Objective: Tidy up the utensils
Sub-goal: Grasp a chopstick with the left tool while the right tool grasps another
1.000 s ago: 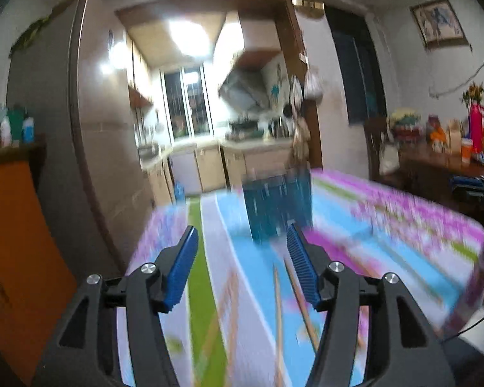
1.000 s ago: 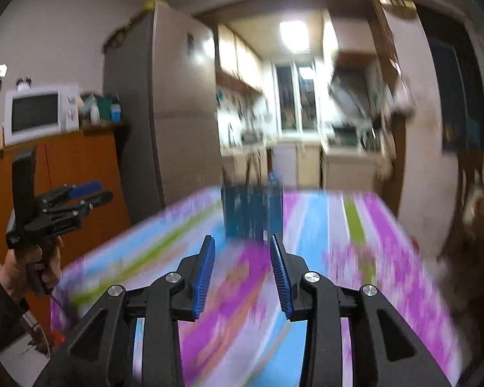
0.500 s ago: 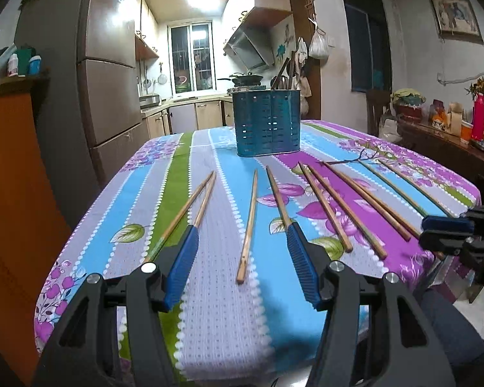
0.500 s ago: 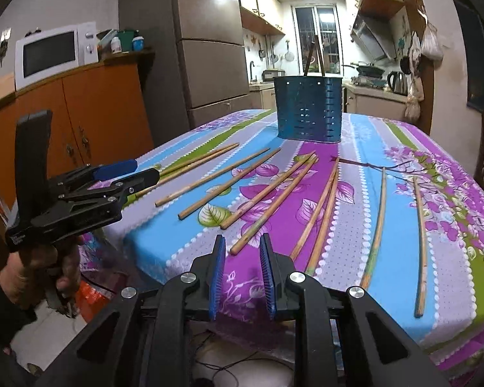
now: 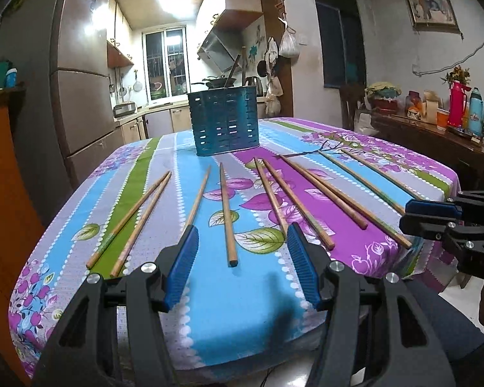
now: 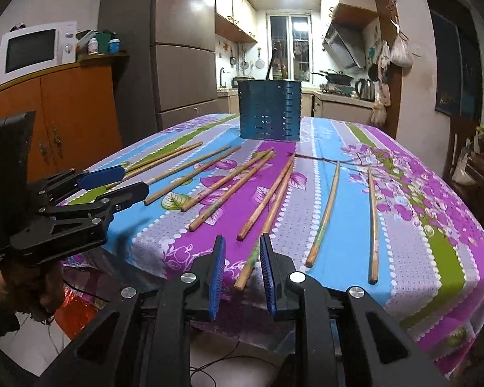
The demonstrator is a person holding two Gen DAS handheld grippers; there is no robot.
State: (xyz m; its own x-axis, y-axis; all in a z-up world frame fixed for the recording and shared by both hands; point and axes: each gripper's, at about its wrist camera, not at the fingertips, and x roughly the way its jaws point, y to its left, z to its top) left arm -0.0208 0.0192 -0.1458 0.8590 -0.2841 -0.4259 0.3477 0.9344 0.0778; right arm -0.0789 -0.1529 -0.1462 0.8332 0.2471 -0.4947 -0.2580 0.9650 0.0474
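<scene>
Several wooden chopsticks (image 5: 228, 216) (image 6: 264, 201) lie fanned out on the flowered tablecloth (image 5: 242, 306) (image 6: 435, 225). Behind them stands a blue perforated utensil holder (image 5: 224, 122) (image 6: 269, 113) with dark sticks in it. My left gripper (image 5: 242, 229) (image 6: 126, 180) hovers open over the table's near edge, one chopstick's near end showing between its fingers, untouched. My right gripper (image 6: 242, 238) (image 5: 413, 216) has its jaws narrowly apart. A chopstick end lies in the gap, and the pads do not press on it.
A tall fridge (image 5: 80, 96) (image 6: 184, 48) stands left of the table. An orange cabinet (image 6: 64, 113) carries a microwave (image 6: 32, 48). A dark sideboard with flasks (image 5: 461, 109) is on the right. A person's hand (image 6: 32, 293) holds the left gripper's handle.
Both grippers have come down and closer to the table's near edge, and the blur has cleared. The right gripper's jaws have narrowed. The left jaws keep the same width.
</scene>
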